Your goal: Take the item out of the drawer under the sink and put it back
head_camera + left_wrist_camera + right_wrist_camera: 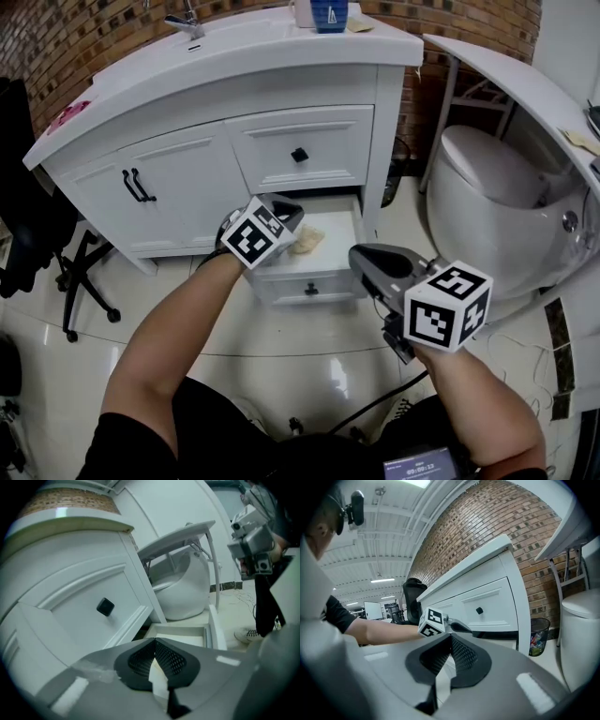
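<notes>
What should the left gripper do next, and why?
Probably open the left gripper before dipping. Its jaws look closed on nothing, it hovers over the open drawer, and the beige item lies inside, ungrasped.

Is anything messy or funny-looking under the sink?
Only a little. The bottom drawer is pulled out, while the top drawer is closed. A crumpled tan thing lies loose inside the open one. Nothing looks spilled or broken.
</notes>
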Action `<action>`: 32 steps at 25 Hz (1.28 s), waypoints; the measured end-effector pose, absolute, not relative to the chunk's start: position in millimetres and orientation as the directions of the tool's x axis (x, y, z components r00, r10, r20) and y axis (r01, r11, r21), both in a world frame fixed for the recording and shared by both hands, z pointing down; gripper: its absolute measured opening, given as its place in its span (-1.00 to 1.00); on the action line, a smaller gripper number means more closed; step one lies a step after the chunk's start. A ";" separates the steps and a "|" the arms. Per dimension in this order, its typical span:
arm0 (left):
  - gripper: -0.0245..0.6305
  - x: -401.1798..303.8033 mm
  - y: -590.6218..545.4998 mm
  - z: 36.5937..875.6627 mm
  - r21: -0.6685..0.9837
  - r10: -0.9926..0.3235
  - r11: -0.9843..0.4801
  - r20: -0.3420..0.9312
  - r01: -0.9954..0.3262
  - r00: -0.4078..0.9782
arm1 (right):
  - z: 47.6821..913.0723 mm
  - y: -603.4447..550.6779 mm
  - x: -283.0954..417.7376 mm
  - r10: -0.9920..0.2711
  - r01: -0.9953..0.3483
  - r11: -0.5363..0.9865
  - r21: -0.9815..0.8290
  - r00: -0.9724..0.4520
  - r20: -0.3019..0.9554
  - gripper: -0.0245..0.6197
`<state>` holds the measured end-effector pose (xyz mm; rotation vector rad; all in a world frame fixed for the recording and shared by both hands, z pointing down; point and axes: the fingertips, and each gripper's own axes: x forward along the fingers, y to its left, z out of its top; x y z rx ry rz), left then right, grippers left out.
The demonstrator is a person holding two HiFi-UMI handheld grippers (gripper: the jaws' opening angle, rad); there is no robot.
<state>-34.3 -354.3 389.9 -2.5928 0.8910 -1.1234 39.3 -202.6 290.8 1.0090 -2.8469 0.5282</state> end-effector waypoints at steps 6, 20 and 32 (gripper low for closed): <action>-0.91 -46.6 -302.7 337.2 -0.283 -0.609 -0.790 0.468 -0.544 0.641 | 292.6 -195.8 35.8 -0.581 -0.611 0.735 -0.295 -0.791 0.191 -0.91; -0.91 -81.8 -206.0 272.0 -0.088 -0.665 -0.741 0.236 -0.666 0.709 | 286.4 -191.6 32.5 -0.591 -0.619 0.737 -0.270 -0.785 0.184 -0.91; -0.91 -84.6 -191.5 308.7 0.070 -0.665 -0.728 0.171 -0.682 0.727 | 297.6 -182.5 31.3 -0.589 -0.629 0.732 -0.264 -0.778 0.220 -0.91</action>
